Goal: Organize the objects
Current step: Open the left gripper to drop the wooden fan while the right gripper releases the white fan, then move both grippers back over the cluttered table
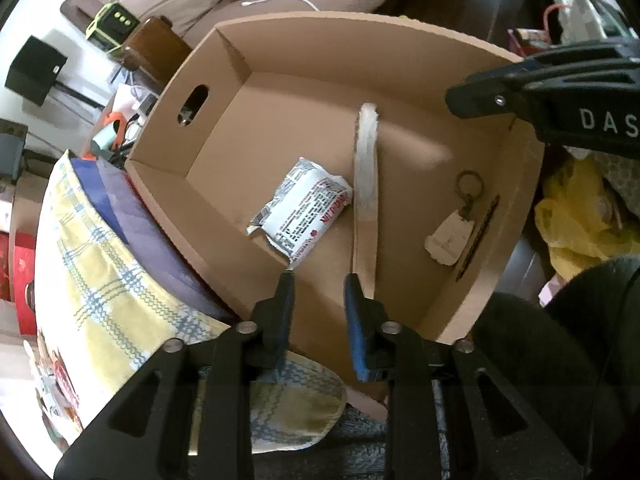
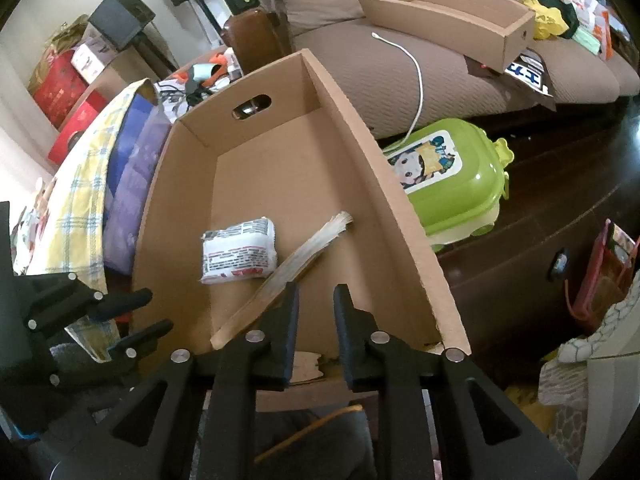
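I see a brown sofa [image 2: 360,60] across the back of the room, carrying a shallow cardboard tray [image 2: 452,12] and a white cable [image 2: 416,76]. In front of it, filling most of both views, stands a large open cardboard box [image 1: 256,52] with an oval handle hole [image 1: 194,104] in its far end wall. A yellow checked cloth [image 1: 100,264] and a purple cushion [image 1: 136,220] press against the box's outer side. On the dark floor [image 2: 560,168] on the other side lies a green plastic case [image 2: 452,176] with a cartoon sticker.

Inside the box, going down in size: a long flat wooden fan [image 1: 366,184] lies across the floor of the box. Just beside it, touching or nearly so, sits a crumpled white packet [image 1: 304,212] with red and black print. Well apart from these, against the side wall, lies a key ring [image 1: 456,224] with a pale tag.

My left gripper [image 1: 318,280] hovers above the box's near edge, its jaws released with a clear gap and nothing between them. My right gripper [image 2: 316,292] hangs over the box's near end, close to the fan's handle, jaws slightly parted and grasping nothing. Each gripper appears at the edge of the other's view.
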Motion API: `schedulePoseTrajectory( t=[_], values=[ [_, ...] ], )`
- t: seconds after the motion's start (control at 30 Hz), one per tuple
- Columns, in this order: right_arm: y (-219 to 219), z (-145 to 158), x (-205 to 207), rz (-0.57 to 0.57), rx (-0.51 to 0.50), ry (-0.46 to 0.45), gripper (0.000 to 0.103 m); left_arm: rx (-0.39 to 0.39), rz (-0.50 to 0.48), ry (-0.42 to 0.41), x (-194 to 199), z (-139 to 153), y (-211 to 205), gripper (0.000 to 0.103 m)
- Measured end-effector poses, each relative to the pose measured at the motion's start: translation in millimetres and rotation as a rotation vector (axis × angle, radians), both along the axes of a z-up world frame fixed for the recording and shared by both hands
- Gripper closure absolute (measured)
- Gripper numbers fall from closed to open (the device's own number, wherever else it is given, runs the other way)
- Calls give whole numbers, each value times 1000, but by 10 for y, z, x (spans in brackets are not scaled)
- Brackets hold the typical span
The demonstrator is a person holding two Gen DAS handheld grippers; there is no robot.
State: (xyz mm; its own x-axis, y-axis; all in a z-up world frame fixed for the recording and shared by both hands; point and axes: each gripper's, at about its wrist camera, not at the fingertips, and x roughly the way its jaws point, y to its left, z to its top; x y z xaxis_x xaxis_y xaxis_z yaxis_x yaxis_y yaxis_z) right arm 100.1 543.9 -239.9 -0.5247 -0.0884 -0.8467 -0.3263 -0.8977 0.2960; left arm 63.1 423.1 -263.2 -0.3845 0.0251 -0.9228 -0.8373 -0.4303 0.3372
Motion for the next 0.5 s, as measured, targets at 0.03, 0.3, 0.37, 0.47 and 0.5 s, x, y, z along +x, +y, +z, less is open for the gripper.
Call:
schedulePoseTrajectory(
  t=[0.03,0.3,0.37,0.47,0.5],
  values=[
    [3,-1,-2,-3,0,-1,82,8,11,2,-20,15,-13,64],
    [15,-10,-5,-14,-2,-7,75,80,75,-20,-141,129,-108,62],
    [24,-13,-2,-16,-4,-5,74,78,79,-21,-147,123,-106,62],
    [40,-12,3,-20,-7,-5,74,71,70,-11,-120,116,-97,62],
    [42,-12,5,-21,-7,-4,74,70,67,-7,-114,118,-95,62]
  ],
)
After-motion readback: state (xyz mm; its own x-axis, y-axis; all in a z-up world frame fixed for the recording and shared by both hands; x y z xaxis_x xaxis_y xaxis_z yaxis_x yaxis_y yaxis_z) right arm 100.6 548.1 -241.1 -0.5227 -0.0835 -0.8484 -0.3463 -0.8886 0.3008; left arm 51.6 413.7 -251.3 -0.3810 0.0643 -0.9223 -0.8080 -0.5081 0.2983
